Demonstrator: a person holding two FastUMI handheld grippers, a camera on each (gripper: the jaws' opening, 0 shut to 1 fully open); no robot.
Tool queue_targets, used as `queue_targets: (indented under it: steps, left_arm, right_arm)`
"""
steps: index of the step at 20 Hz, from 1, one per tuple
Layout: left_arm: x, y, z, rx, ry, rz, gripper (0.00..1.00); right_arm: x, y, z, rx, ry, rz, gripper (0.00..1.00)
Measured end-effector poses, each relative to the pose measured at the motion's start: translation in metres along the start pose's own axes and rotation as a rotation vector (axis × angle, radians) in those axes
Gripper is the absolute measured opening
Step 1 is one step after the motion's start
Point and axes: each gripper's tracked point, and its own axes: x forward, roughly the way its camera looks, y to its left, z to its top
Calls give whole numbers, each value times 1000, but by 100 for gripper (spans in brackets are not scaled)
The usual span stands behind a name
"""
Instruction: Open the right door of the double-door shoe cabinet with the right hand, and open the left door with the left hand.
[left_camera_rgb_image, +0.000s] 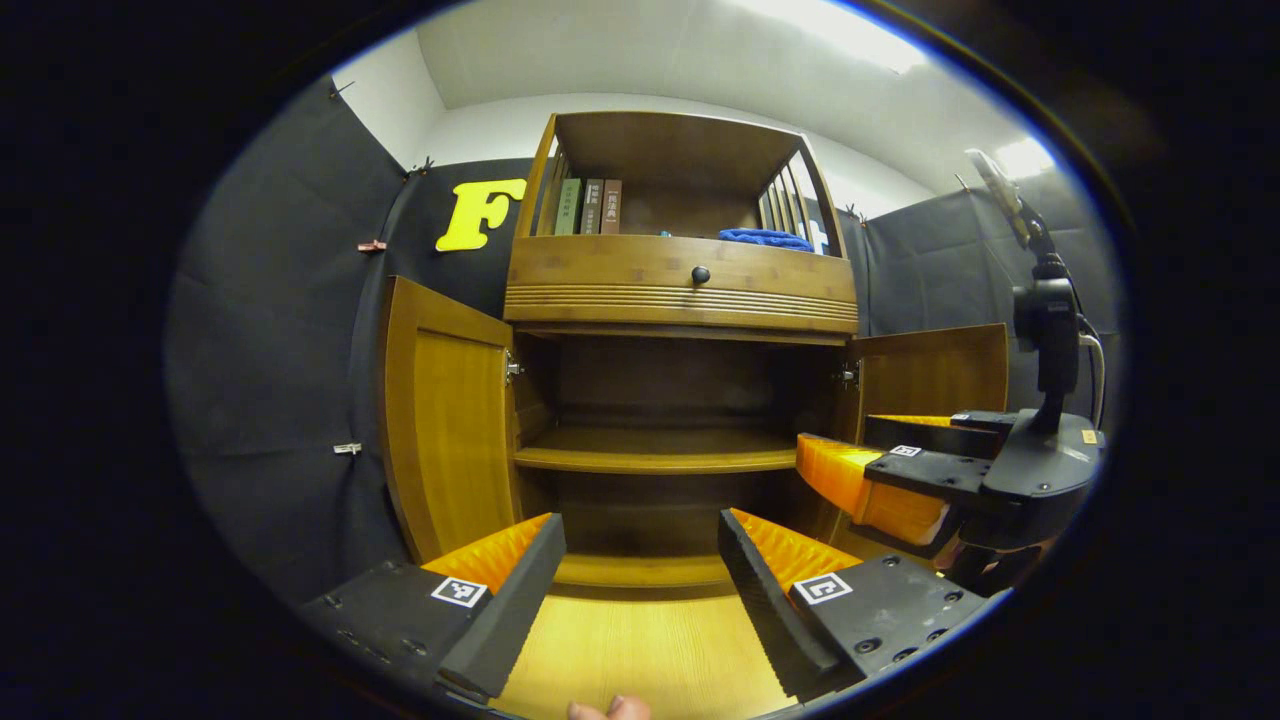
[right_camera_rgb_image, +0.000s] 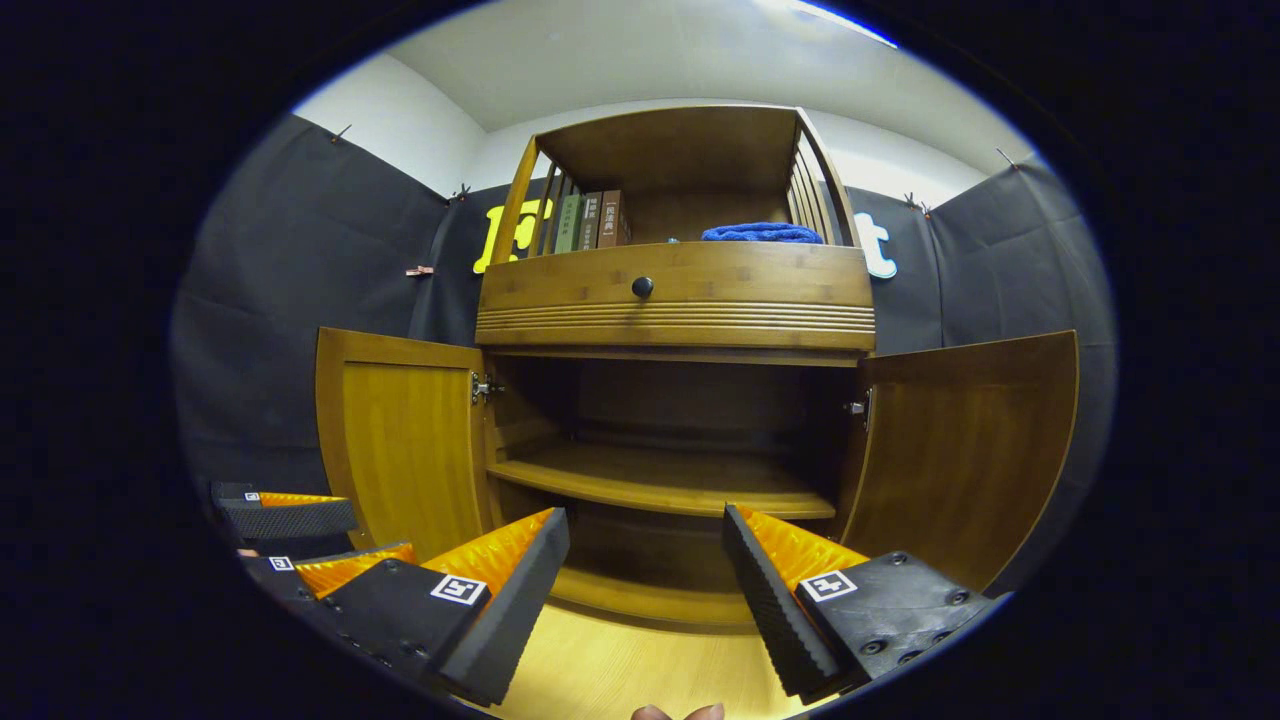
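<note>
Both claws stand wide and hold nothing; we see the left claw with its fingers spread apart in front of the shoe cabinet, and the right claw likewise spread, nothing between its fingers; in the left gripper view the right claw also shows off to the right, near the right door, though we cannot tell if it touches it; in the right gripper view the left claw sits low at the left, just beside the left door. We judge the task all but done: both doors are swung out on their hinges, the left door standing well away from the frame and the right door likewise; the inner shelf lies bare to view, with the drawer and its knob above still closed; books and a blue cloth rest in the top compartment. What is left, we think, is only to draw both claws back.
</note>
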Motion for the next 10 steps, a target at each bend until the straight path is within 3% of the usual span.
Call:
queue_targets:
  steps: [10]
  left_arm:
    - [0,0,2,5,-4,-6,96]
  right_arm:
    - [-2,-1,0,9,-2,-8,98]
